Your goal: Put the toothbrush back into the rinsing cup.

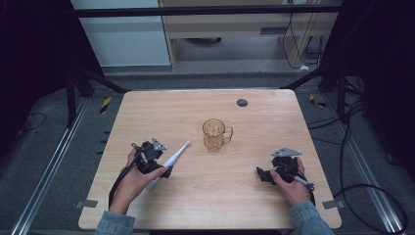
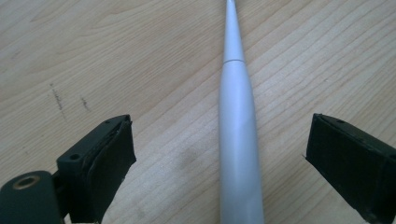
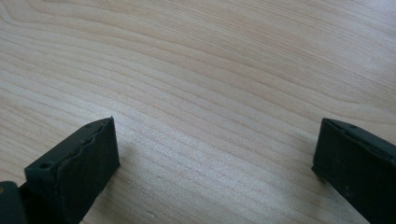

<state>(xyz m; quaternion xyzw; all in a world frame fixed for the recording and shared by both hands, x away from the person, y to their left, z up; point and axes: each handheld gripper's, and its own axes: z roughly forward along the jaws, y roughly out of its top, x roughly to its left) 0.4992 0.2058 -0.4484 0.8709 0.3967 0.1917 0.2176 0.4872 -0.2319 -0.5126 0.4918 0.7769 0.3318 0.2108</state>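
Observation:
A white electric toothbrush lies flat on the wooden table, its head pointing toward an amber glass mug at the table's middle. My left gripper sits over the toothbrush's handle end, open. In the left gripper view the handle runs between the two jaws with a gap on each side. My right gripper rests low at the right of the table, open, and in the right gripper view only bare wood lies between its jaws.
A dark round grommet is set into the table near its far edge. Black frame bars and cables surround the table on the floor. Bare wood lies between the two grippers and in front of the mug.

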